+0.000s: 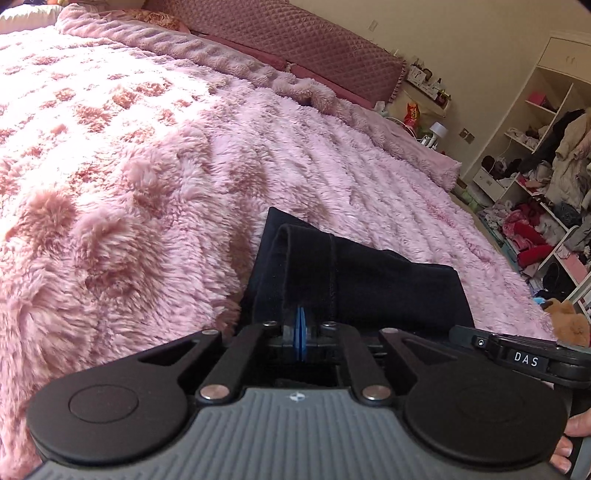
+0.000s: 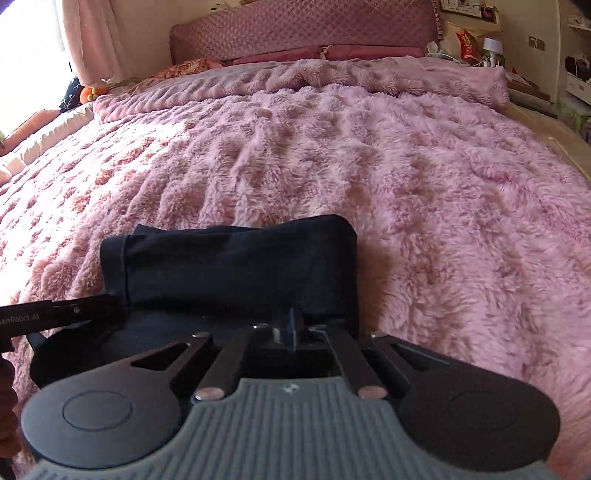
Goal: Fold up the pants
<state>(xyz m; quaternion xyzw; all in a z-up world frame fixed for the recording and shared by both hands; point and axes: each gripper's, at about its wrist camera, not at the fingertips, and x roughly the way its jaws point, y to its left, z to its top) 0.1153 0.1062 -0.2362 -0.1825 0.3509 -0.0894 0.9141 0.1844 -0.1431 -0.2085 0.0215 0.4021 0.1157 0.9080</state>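
Note:
Dark navy pants lie folded into a compact bundle on the fluffy pink blanket. My left gripper is shut, its blue pads pinching the pants' near edge by a hem. The right gripper's body shows at the right edge of the left wrist view. In the right wrist view the pants form a thick folded block, hem at the left. My right gripper is shut on the block's near edge. The left gripper shows at the left, touching the pants.
The pink blanket covers a wide bed with a quilted headboard. A cluttered nightstand and open shelves with heaped clothes stand to the right of the bed. Pillows and toys lie at the far left.

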